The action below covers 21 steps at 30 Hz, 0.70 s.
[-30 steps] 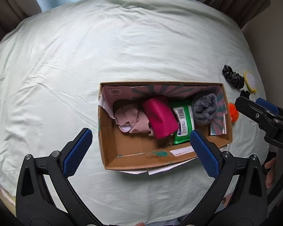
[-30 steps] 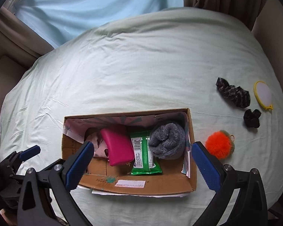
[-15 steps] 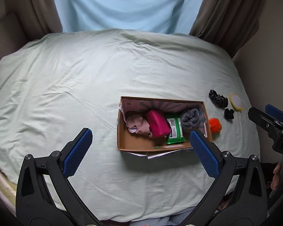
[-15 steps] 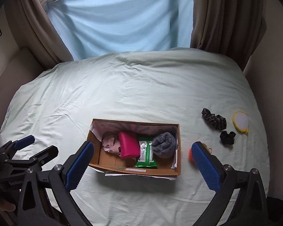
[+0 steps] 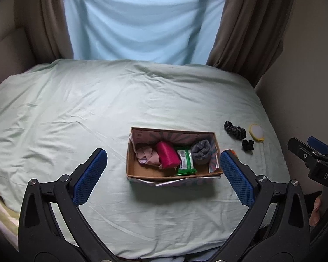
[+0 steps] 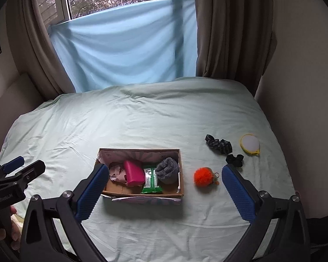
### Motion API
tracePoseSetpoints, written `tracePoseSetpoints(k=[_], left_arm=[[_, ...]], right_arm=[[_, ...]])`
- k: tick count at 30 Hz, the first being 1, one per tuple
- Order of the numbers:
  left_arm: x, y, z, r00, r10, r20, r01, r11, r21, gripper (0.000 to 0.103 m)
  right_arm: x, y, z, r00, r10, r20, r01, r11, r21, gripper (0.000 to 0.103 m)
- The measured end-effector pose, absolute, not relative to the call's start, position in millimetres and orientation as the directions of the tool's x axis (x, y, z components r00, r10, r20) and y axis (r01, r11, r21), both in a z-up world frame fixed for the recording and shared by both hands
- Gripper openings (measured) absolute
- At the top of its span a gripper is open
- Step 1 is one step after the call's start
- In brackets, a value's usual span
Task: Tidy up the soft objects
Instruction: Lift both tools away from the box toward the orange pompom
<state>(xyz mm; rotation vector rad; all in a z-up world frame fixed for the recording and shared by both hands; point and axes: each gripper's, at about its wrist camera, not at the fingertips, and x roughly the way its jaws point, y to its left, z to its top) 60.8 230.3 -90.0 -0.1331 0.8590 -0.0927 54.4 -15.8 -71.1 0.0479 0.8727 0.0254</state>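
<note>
A cardboard box [image 5: 172, 176] [image 6: 140, 194] sits on the pale green bed. It holds a pink cloth [image 6: 117, 173], a magenta pouch [image 6: 133, 173], a green wipes pack [image 6: 151, 181] and a grey rolled sock [image 6: 167, 170]. Right of the box lie an orange pom-pom [image 6: 203, 176], a patterned scrunchie [image 6: 218, 144], a small black scrunchie [image 6: 235, 159] and a round yellow-rimmed pad [image 6: 249, 143]. My left gripper [image 5: 164, 174] and right gripper [image 6: 166, 194] are both open, empty and held back from the box.
The bed sheet [image 6: 142, 118] spreads wide to the left and behind the box. A blue sheet [image 6: 124, 45] hangs over the window between brown curtains [image 6: 227, 30]. A wall runs along the bed's right side.
Both grippers have pulled back and up from the box, so the box looks smaller and the window and curtains have come into view. Jaws stay open.
</note>
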Motion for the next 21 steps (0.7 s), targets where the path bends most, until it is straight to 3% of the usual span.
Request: tracePoseSetpoints(k=[14, 21], left_arm=[[56.5, 100.8, -72.1, 0.69, -0.15, -0.708, 0.095, 0.989, -0.117, 0.103], [69.4, 12.1, -91.4, 0.683, -0.156, -0.713, 0.12, 0.988, -0.101, 0.103]], right_arm=[[43.3, -117.4, -62.6, 0.671, 0.02, -0.741, 0.052, 0.996, 0.074, 0.103], [56.3, -196.7, -82.1, 0.658, 0.036, -0.752, 0.038, 0.996, 0.082, 0.103]])
